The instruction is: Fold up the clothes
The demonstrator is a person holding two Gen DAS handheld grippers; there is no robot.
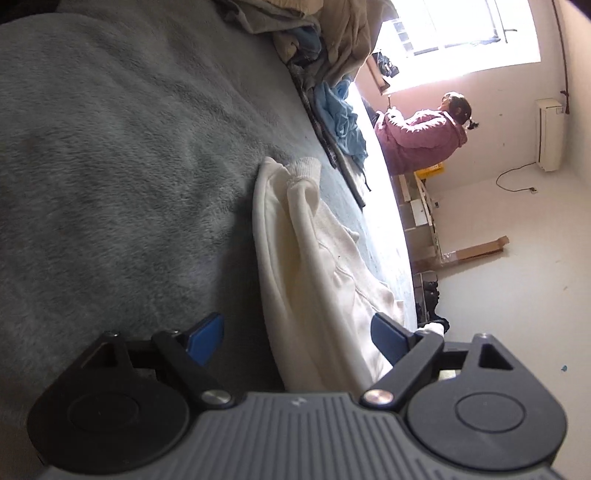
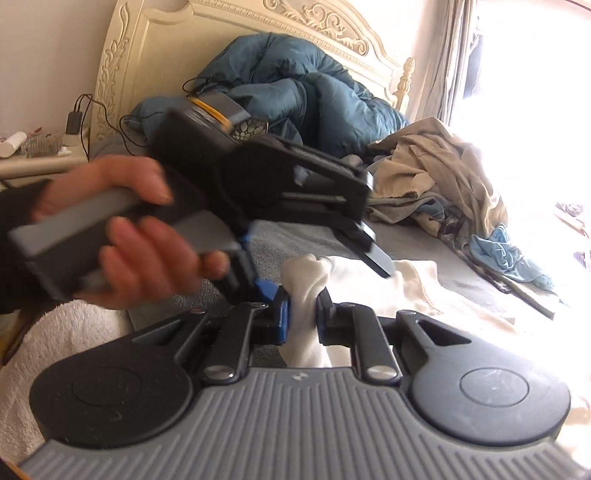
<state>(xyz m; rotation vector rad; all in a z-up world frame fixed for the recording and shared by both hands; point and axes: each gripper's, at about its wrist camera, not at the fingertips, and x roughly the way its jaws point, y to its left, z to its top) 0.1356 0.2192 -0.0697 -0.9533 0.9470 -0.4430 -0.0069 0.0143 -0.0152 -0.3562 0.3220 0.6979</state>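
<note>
A white sweatshirt (image 1: 314,251) lies on the grey fleece blanket (image 1: 129,166) that covers the bed, its ribbed cuff pointing away from me. My left gripper (image 1: 297,334) is open, and the sweatshirt's near edge runs between its blue-padded fingers (image 1: 207,336). In the right wrist view, my right gripper (image 2: 303,314) is shut on a bunched fold of the white sweatshirt (image 2: 417,291). Just above that fold, a hand (image 2: 147,254) holds the left gripper (image 2: 325,277), tilted with its jaws apart.
A heap of beige and grey clothes (image 2: 432,166) and a blue duvet (image 2: 295,92) lie by the carved headboard (image 2: 155,55). A light blue garment (image 2: 506,254) rests near the bed's edge. A person in a pink jacket (image 1: 421,136) stands by the bright window (image 1: 461,29).
</note>
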